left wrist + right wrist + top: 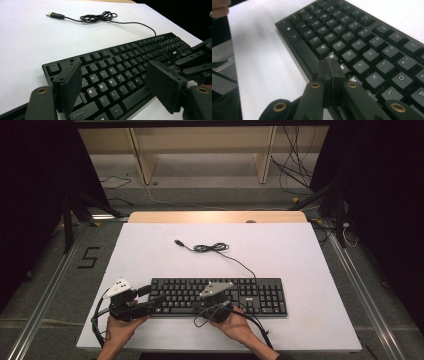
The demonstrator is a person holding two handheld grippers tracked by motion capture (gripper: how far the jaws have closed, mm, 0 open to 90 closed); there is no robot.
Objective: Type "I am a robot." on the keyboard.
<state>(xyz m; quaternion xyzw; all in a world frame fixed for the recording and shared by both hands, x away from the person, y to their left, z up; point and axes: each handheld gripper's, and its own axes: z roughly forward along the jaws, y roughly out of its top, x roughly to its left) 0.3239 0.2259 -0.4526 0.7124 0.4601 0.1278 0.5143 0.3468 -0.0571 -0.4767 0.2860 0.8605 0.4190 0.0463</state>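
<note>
One keyboard (220, 296) on white table (300, 265) | left fingers (162, 87) spread | right fingers (331, 72) clenched, empty

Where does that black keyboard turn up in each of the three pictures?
High view: keyboard lies low centre on the white table.
Left gripper view: it runs from bottom left to right edge.
Right gripper view: it fills the right.
Shared landmark: the letter keys' white lettering.

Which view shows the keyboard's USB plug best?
The left gripper view: the USB plug lies large on the white table, its coiled cable traceable to the keyboard. In the high view it is tiny.
</note>
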